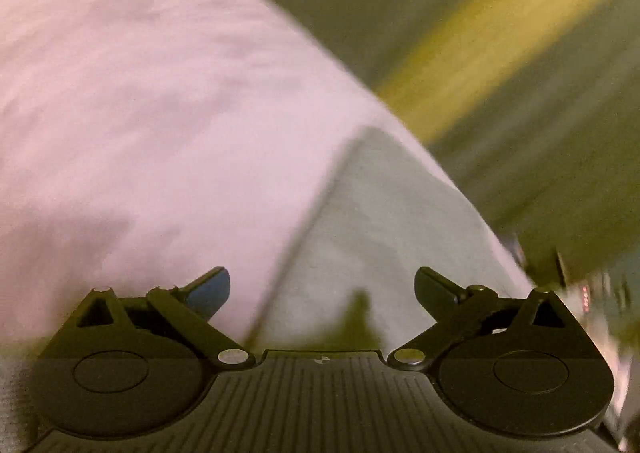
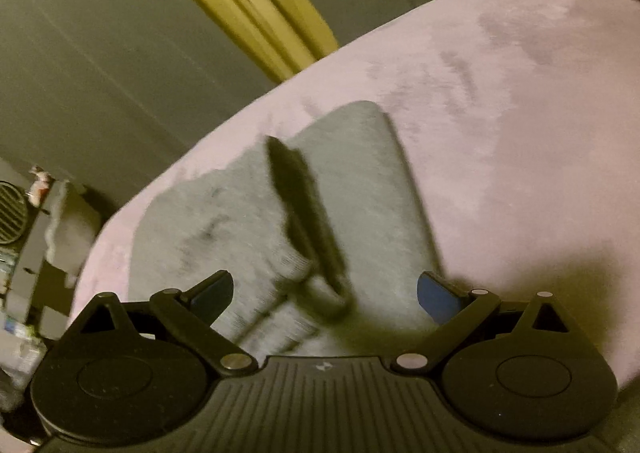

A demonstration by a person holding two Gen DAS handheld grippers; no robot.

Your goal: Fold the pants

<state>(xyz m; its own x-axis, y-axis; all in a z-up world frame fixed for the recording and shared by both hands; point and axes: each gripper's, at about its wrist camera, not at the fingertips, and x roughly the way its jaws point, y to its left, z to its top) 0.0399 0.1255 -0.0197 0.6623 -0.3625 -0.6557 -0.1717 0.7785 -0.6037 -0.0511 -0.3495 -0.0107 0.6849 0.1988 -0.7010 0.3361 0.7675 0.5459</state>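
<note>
The left wrist view was motion-smeared throughout; small items at 4 o'clock point(image 1: 580, 285) could not be identified. The folded grey fabric pants point(image 2: 280, 205) were blurred, their near end hidden behind the gripper body. Shelf clutter at 9 o'clock point(image 2: 24, 213) was indistinct and edge-cropped.

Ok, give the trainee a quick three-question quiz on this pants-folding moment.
1. True or false: the left claw is clamped on the grey pants.
2. What do the pants lie on? A) a wooden floor B) a pink cover C) a metal tray
3. What dark item lies across the pants in the right wrist view?

Key: 1 false, it is open with nothing between its fingers; 2 B; 3 a dark strap, blurred.
</note>
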